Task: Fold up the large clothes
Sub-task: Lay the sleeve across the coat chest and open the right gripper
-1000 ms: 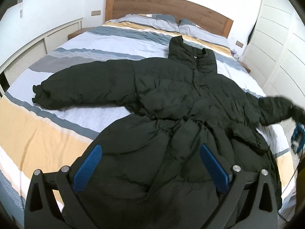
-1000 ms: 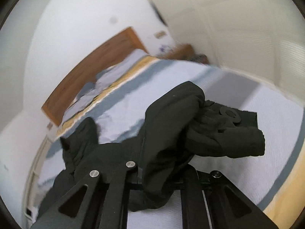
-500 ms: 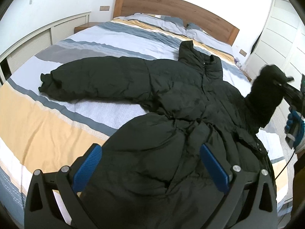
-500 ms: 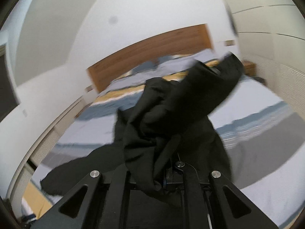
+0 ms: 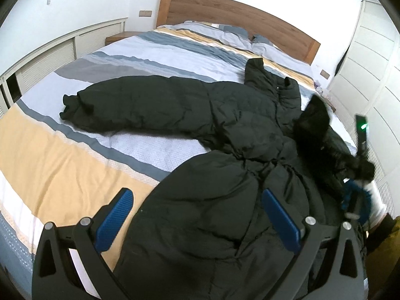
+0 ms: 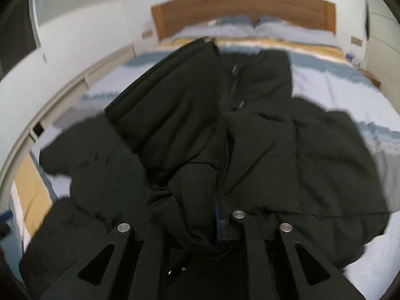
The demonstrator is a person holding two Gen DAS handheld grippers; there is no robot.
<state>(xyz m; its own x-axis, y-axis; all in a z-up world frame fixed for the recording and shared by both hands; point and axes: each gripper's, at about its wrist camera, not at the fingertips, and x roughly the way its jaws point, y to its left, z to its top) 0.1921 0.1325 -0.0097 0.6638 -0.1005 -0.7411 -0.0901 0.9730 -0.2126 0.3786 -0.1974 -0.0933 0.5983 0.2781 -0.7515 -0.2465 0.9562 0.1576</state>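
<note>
This is a bedroom in a home: a wide bed (image 5: 75, 165) with a striped cover in grey, blue and yellow fills the room, two pillows (image 5: 225, 35) lie against a wooden headboard (image 5: 225, 10), white panelled wardrobe doors (image 5: 375, 75) run along one side, and a low white louvred cabinet (image 5: 62, 52) lines the other wall

Each gripper (image 5: 200, 218) has a black frame with silver screws; the left carries blue ribbed pads (image 5: 114, 218).
</note>
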